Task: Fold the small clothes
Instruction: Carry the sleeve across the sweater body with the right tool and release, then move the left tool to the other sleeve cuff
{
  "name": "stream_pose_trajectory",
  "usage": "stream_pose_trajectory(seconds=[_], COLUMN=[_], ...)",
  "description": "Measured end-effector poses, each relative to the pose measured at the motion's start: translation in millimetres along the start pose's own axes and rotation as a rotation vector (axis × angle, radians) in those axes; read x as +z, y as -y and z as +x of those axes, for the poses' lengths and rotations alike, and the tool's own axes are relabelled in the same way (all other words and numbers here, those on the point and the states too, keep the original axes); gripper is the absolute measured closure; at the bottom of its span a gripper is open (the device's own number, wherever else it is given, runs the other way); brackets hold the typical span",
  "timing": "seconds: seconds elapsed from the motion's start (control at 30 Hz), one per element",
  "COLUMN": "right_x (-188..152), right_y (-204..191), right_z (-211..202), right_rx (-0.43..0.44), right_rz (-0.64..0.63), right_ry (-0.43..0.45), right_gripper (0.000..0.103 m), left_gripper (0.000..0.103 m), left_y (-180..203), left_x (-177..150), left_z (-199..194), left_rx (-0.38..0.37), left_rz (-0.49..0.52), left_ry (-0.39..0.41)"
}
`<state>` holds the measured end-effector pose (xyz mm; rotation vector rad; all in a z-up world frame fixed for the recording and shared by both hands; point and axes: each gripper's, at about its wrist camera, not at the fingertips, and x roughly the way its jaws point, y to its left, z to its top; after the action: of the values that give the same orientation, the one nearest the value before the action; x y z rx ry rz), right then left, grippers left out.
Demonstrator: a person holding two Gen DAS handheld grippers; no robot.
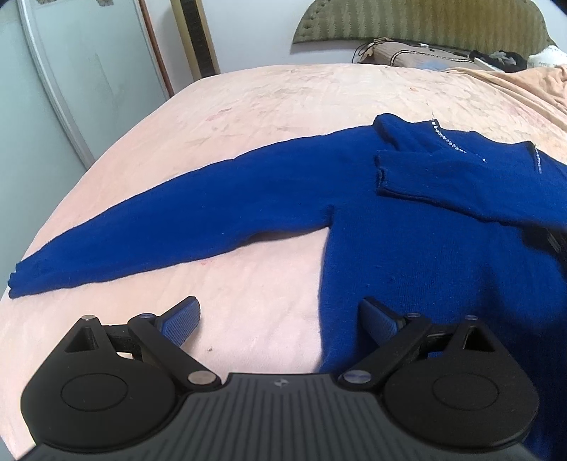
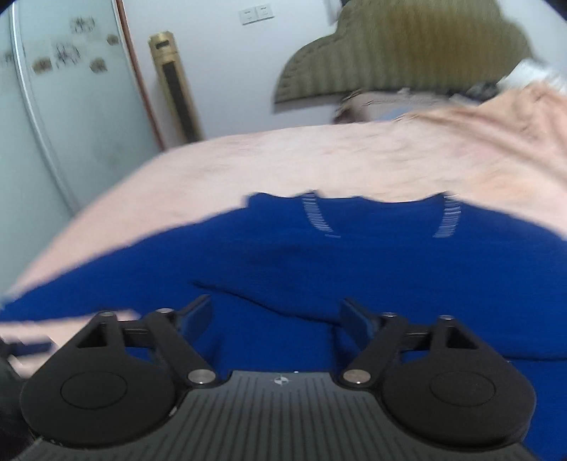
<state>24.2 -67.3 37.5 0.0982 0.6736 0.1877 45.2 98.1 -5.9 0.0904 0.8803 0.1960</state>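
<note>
Lying flat on the bed (image 1: pixel 248 106), the blue sweater (image 1: pixel 407 248) has one sleeve (image 1: pixel 177 227) stretched out sideways and the other sleeve (image 1: pixel 443 181) folded across its chest, cuff just below the collar. Left claw (image 1: pixel 280 322): wide open, empty, over the sweater's hem edge. Right claw (image 2: pixel 276 319): wide open, nothing gripped, above the sweater; that view is blurred.

Pink bedspread (image 1: pixel 248 106) on the bed, green padded headboard (image 1: pixel 418 25) behind, frosted glass door (image 1: pixel 71 81), light switches (image 2: pixel 256 14).
</note>
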Motion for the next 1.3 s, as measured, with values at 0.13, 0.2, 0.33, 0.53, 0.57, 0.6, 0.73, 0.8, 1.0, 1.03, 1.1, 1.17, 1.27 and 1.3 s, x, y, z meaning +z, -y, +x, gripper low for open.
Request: stream_pose_trajectory(seconds=[0.13, 0.2, 0.33, 0.53, 0.57, 0.6, 0.73, 0.8, 1.0, 1.03, 1.1, 1.17, 1.27, 1.3], right_x=[-25, -35, -45, -55, -57, -58, -65, -68, -72, -72, -72, -72, -74, -74], right_y=[25, 36, 44, 51, 53, 55, 64, 68, 68, 67, 67, 69, 69, 70], right_z=[-25, -39, -65, -76, -76, -76, -71, -72, -80, -81, -84, -84, -82, -81], right_rx=[-0.141, -0.169, -0.160, -0.195, -0.191, -0.189, -0.177, -0.174, -0.192, -0.201, -0.211, -0.209, -0.208, -0.206], right_rz=[-0.020, -0.010, -0.030, -0.049, -0.043, -0.039, -0.010, 0.014, -0.006, -0.012, -0.008, 0.001, 0.002, 0.003], right_ry=[-0.028, -0.035, -0.004, 0.005, 0.005, 0.003, -0.026, -0.023, 0.024, 0.033, 0.049, 0.050, 0.043, 0.043], right_gripper=[0.013, 0.013, 0.002, 0.002, 0.002, 0.002, 0.002, 0.002, 0.002, 0.002, 0.002, 0.002, 0.002, 0.002], left_gripper=[0.006, 0.006, 0.006, 0.006, 0.006, 0.006, 0.006, 0.006, 0.006, 0.006, 0.006, 0.006, 0.006, 0.006], left_y=[5, 7, 8, 6, 5, 4, -2, -6, -13, -13, -14, -15, -22, -28], left_x=[-1, -1, 0, 1, 1, 1, 3, 4, 8, 8, 9, 10, 11, 11], left_z=[1, 0, -5, -13, -13, -14, -15, -14, -12, -13, -11, -10, -7, -6], left_rx=[0.013, 0.022, 0.038, 0.070, 0.075, 0.079, 0.105, 0.118, 0.136, 0.138, 0.143, 0.143, 0.153, 0.155], left_rz=[0.003, 0.009, 0.012, 0.014, 0.013, 0.012, -0.003, -0.011, -0.022, -0.024, -0.027, -0.027, -0.037, -0.051], left_ry=[0.000, 0.005, 0.015, 0.029, 0.030, 0.030, 0.030, 0.028, 0.020, 0.021, 0.020, 0.020, 0.015, 0.014])
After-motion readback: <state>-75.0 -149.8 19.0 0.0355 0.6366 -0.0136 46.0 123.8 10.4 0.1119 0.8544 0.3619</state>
